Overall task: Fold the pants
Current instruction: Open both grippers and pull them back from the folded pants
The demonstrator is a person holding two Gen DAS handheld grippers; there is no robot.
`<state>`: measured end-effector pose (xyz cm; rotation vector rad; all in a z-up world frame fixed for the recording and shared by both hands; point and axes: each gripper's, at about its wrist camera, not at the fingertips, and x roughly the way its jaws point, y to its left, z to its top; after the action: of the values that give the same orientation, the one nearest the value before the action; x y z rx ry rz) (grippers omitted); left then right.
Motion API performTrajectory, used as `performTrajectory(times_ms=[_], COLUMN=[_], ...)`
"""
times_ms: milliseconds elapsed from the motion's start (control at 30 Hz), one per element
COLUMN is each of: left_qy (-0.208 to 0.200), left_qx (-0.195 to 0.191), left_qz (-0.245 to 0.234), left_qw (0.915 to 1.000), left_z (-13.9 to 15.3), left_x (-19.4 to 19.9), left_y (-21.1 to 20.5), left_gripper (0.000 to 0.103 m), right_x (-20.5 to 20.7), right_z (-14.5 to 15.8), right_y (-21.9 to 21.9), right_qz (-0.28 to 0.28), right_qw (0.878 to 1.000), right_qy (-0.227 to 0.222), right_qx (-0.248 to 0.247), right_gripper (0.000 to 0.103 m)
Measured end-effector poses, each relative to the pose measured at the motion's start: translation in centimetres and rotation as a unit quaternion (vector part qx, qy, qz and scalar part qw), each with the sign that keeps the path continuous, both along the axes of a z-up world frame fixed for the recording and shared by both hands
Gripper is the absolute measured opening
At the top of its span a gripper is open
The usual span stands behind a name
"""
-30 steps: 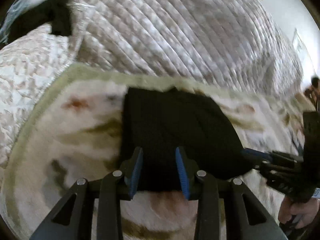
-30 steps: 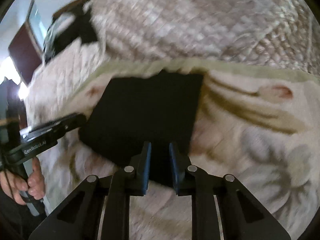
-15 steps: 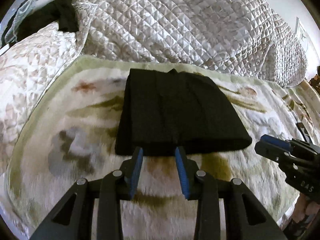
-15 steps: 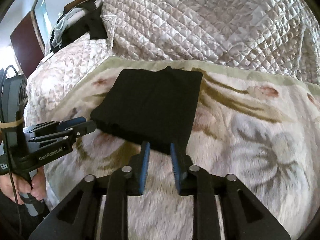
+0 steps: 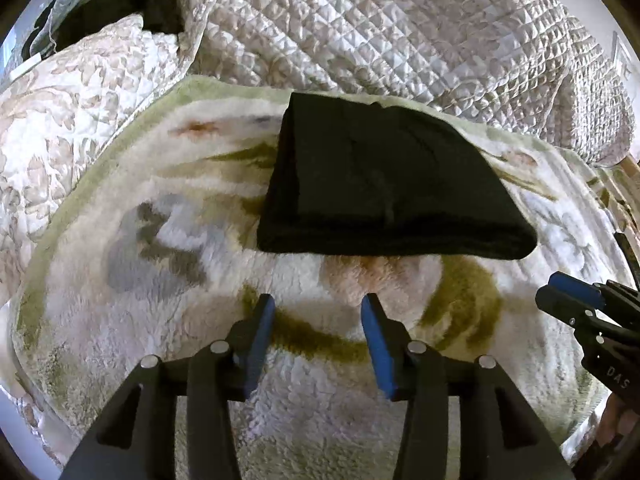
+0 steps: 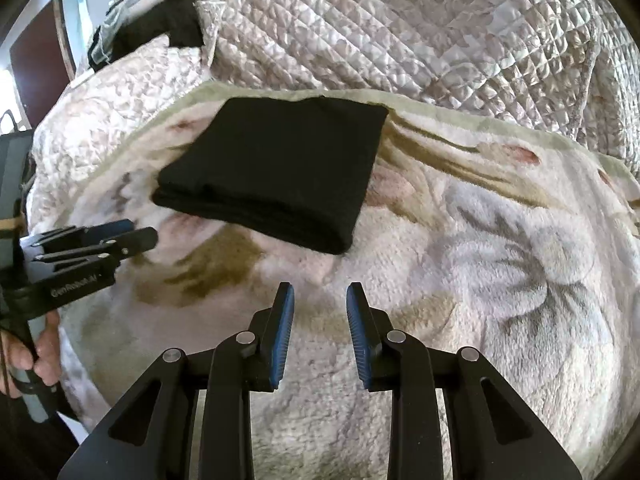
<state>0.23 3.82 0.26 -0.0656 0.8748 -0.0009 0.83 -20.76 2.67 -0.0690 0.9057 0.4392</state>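
Both claws, left claw (image 5: 317, 310) and right claw (image 6: 320, 300), have just released and backed off the black folded pants (image 5: 384, 184); folding looks finished.

The folded pants (image 5: 384, 184) are matt black cloth on a fluffy, plush blanket (image 5: 168, 280). Beyond lies a shiny, satin-like quilt (image 5: 400, 32). The left tool (image 5: 318, 340) looks matt black plastic, probably with ribbed blue pads (image 5: 378, 344).
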Motion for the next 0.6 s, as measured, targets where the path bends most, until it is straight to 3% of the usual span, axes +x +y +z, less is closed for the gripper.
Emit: performTrajectory(times_ms=[333, 600], left_qy=[-0.005, -0.005], left_qx=[0.014, 0.014], left_qz=[-0.016, -0.018], left_qw=[0.9998, 0.9997], left_z=[-0.41, -0.47], left_x=[0.11, 0.15], left_y=[-0.8, -0.85], left_gripper=[0.063, 0.065], right_x=[0.24, 0.25], right_z=[-0.92, -1.13], right_y=[-0.2, -0.15], right_qz=[-0.001, 0.003], right_qw=[1.0, 1.0], right_qy=[0.001, -0.007], right_qx=[0.002, 0.002], right_gripper=[0.038, 0.041])
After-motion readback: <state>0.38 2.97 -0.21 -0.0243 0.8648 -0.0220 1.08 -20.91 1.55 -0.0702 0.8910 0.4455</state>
